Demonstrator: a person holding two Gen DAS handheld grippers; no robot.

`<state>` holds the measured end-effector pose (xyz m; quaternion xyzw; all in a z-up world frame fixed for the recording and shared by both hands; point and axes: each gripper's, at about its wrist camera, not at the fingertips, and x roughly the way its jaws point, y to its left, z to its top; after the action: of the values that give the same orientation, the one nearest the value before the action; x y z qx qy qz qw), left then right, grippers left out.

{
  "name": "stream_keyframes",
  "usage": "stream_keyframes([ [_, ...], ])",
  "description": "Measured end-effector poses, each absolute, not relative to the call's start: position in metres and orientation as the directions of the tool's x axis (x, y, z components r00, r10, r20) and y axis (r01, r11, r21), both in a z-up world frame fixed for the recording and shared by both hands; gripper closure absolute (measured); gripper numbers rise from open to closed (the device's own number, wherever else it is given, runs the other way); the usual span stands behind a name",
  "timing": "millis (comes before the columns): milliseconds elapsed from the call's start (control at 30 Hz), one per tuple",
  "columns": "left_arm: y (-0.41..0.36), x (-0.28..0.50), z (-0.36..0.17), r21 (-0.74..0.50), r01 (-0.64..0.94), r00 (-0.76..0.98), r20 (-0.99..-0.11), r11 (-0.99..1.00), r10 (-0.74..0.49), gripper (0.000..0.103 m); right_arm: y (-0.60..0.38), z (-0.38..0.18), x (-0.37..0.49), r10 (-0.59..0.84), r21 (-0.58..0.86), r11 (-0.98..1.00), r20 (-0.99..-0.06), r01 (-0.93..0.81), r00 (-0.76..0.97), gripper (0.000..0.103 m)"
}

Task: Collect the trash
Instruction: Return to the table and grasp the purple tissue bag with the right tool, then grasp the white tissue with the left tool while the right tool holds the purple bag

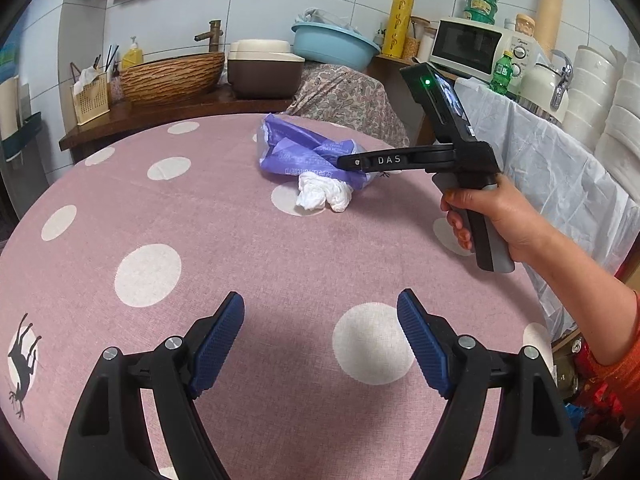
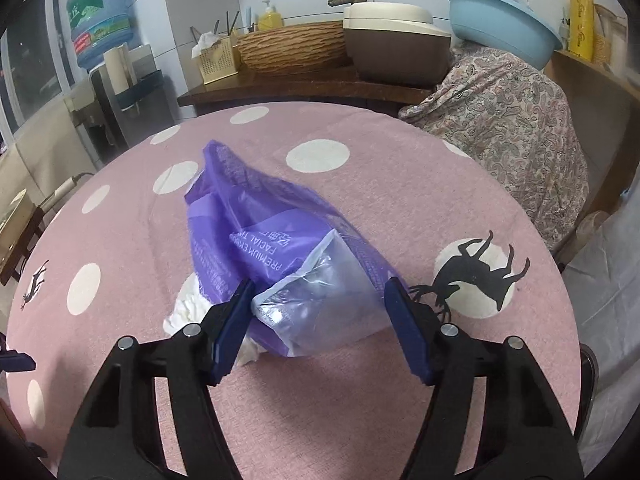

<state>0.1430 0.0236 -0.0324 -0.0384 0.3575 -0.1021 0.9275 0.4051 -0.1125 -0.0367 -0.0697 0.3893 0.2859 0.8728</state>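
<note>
Left wrist view
Left hand-held gripper (image 1: 320, 344): jaws spread wide over bare pink cloth, nothing between the blue pads (image 1: 218, 346)
Tabletop (image 1: 240, 260): covered in a pink cloth with white dots and a black deer print at the left edge
Purple plastic wrapper (image 1: 296, 152): lies on the far part of the tabletop, crumpled, with printed text on it
White tissue wad (image 1: 324, 196): on the cloth, touching the near side of the wrapper
Right hand-held gripper (image 1: 352, 162): seen from the side – its black finger marked DAS reaches in over the wrapper; whether it is spread or closed cannot be told from here
Right hand (image 1: 492, 216): wrapped around the grey handle, at the right of the tabletop
Background: a woven basin (image 1: 172, 76), a light blue tub (image 1: 334, 46) and a white microwave (image 1: 468, 46) stand behind the tabletop

Right wrist view
Right hand-held gripper (image 2: 320, 320): jaws wide apart – the clear end of the purple plastic wrapper (image 2: 256, 216) sits between them, the left pad touching or just beside it, the right pad apart from it
White tissue wad (image 2: 188, 304): partly hidden under the wrapper's left side, beside the left finger
Deer print (image 2: 476, 272): on a white dot, just right of the wrapper
</note>
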Motion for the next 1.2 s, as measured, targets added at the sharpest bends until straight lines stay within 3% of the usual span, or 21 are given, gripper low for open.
stream_keyframes([
  [100,0.022,0.144,-0.035,-0.144,0.165,0.718,-0.661,0.976,-0.219,0.025,-0.111,-0.037,0.399,0.444,0.082,0.822,-0.712,-0.564,0.544,0.045],
  [167,0.021,0.145,-0.035,-0.138,0.166,0.716,-0.664,0.977,-0.215,0.025,-0.112,-0.036,0.396,0.441,0.077,0.824,-0.709,-0.561,0.551,0.056],
  [267,0.019,0.146,-0.036,-0.133,0.169,0.713,-0.667,0.977,-0.214,0.025,-0.115,-0.034,0.390,0.450,0.084,0.822,-0.703,-0.564,0.551,0.065],
  [433,0.016,0.150,-0.038,-0.090,0.177,0.709,-0.679,0.980,-0.190,0.025,-0.121,-0.024,0.376,0.451,0.076,0.827,-0.680,-0.557,0.578,0.073],
  [833,0.009,0.178,-0.039,-0.034,0.194,0.697,-0.699,0.980,-0.162,0.025,-0.165,0.010,0.331,0.478,0.111,0.847,-0.587,-0.520,0.653,0.074],
  [1200,-0.017,0.284,-0.043,0.003,0.212,0.630,-0.765,0.977,-0.134,0.025,-0.225,0.016,0.286,0.420,0.115,0.893,-0.558,-0.435,0.716,0.074],
])
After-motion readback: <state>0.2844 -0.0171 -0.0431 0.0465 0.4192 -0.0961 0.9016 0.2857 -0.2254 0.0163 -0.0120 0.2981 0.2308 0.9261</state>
